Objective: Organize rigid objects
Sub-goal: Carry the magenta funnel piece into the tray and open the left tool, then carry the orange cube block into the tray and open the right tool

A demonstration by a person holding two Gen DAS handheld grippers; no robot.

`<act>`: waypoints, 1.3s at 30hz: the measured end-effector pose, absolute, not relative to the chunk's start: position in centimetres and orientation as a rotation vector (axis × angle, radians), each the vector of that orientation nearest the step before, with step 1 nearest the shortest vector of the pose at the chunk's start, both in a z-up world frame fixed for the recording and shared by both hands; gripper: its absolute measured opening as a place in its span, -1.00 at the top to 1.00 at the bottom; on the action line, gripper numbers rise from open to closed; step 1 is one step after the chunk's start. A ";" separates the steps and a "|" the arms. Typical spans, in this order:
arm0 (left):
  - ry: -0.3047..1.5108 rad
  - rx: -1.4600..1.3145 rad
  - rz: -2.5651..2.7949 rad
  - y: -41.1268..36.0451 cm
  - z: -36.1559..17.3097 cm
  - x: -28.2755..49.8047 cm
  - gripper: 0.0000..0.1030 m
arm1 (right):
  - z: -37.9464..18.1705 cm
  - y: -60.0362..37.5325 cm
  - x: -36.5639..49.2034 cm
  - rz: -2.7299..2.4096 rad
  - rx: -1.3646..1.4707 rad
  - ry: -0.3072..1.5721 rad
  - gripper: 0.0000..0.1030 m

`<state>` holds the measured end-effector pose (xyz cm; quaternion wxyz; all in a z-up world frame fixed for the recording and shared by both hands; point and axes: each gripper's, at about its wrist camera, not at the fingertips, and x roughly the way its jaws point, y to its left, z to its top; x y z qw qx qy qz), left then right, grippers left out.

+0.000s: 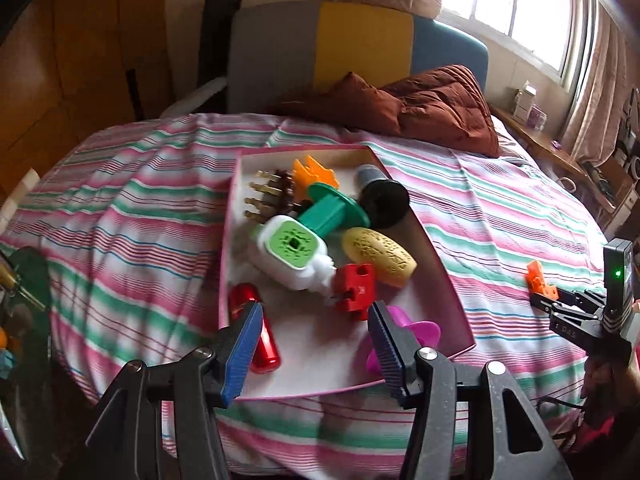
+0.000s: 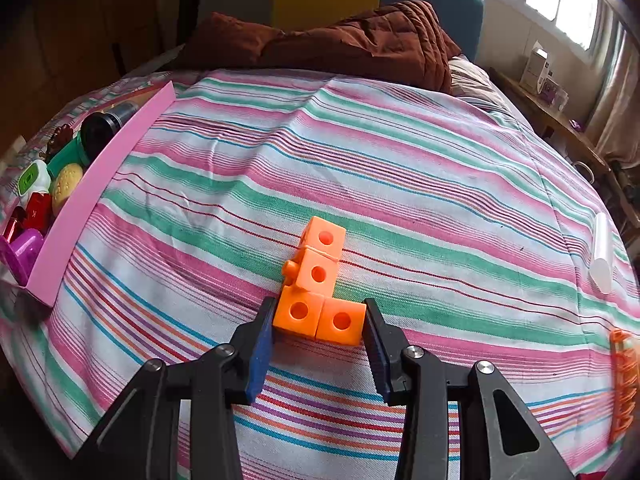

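- Between the blue pads of the right tool (image 2: 319,330) sits the orange cube block (image 2: 320,292), an L-shaped piece of four linked cubes; both pads press on its two nearest cubes, so the jaws are closed on it at a middling width. The block lies on the striped bedspread (image 2: 420,184).
- Over the near end of the pink box (image 1: 440,256), the left tool (image 1: 316,344) hangs with its jaws wide apart and nothing gripped.
- Just behind its left pad lies a red metallic cylinder (image 1: 266,344); behind its right pad, a purple piece (image 1: 416,328).
- Further into the box are a red block (image 1: 356,288), a white bottle with a green face (image 1: 292,252), a yellow oval (image 1: 378,254), a green spool (image 1: 332,210), a black cylinder (image 1: 380,196), an orange piece (image 1: 314,174) and a brown pronged part (image 1: 272,192), crowded together and partly touching.
- From the left wrist view, the right tool and its block show well to the right of the box, on the bed.
- Near the bed's right edge lie a white tube (image 2: 602,256) and an orange lattice piece (image 2: 624,384).
- A brown quilt (image 2: 360,44) is bunched at the bed's far end.
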<state>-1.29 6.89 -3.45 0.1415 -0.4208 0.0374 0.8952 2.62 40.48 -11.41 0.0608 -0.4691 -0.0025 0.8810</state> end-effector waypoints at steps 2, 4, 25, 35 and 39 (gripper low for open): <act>0.108 -1.213 2.592 6.5 -3.4 -1.1 -0.08 | -11.4 40.4 2.6 2.666 -1.414 -0.011 0.18; 0.104 -1.219 2.596 6.2 -3.5 -1.1 -0.08 | -11.5 40.3 2.6 2.666 -1.411 -0.015 0.18; 0.092 -1.227 2.621 5.2 -3.8 -0.6 -0.08 | -11.5 40.0 2.9 2.652 -1.378 -0.029 0.18; 0.059 -1.231 2.624 3.9 -3.9 -0.5 -0.08 | -11.1 39.5 2.7 2.607 -1.370 -0.034 0.19; 0.032 -1.236 2.628 3.1 -4.1 -0.5 -0.08 | -10.1 38.6 2.3 2.618 -1.372 -0.007 0.19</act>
